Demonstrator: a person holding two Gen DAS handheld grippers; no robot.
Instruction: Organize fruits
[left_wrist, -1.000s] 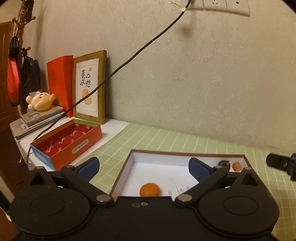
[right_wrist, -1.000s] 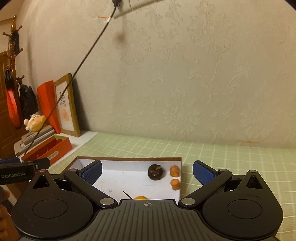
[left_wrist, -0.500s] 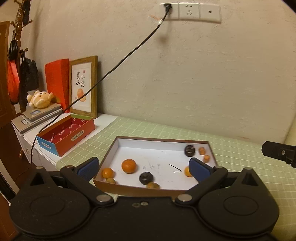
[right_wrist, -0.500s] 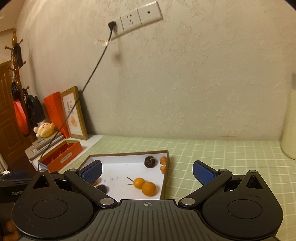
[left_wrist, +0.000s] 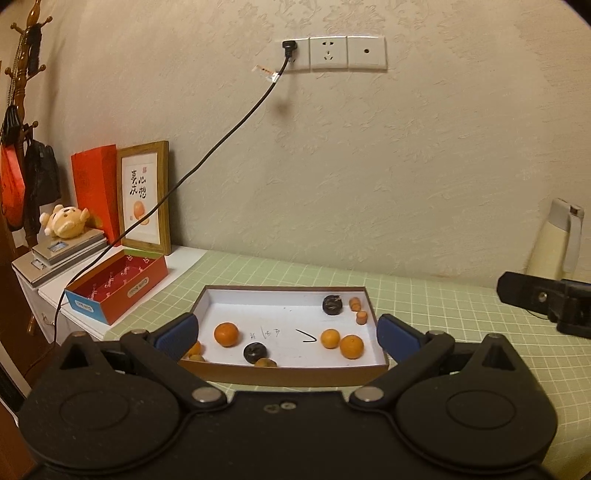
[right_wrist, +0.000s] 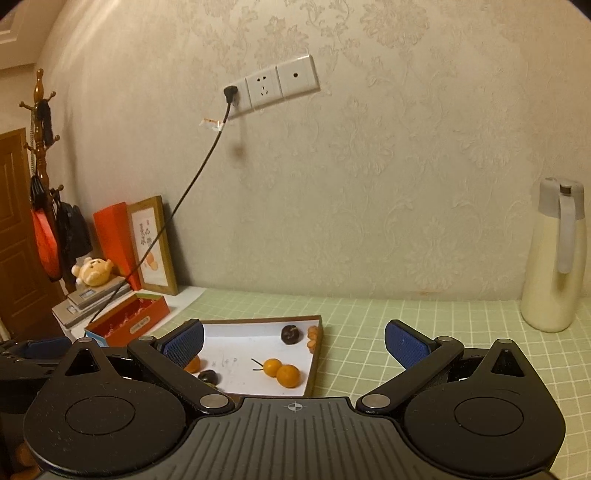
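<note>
While both our claws gape empty, the fruit tray (left_wrist: 291, 373) sits dead ahead of our left claw (left_wrist: 288, 332), nearer than our right claw (right_wrist: 293, 345).

Left tool (left_wrist: 287, 336): black linkage arms, blue pads, silver pivot screws; right tool (right_wrist: 294, 344): ribbed grey body.

Green grid mat (left_wrist: 424, 306) bears tray (left_wrist: 284, 373) (fruit inside), bottle (right_wrist: 554, 266)

light: dim, warm yellow | shadows: soft | focus: fairly sharp | edges: fisheye bending, dark corner vignette
</note>
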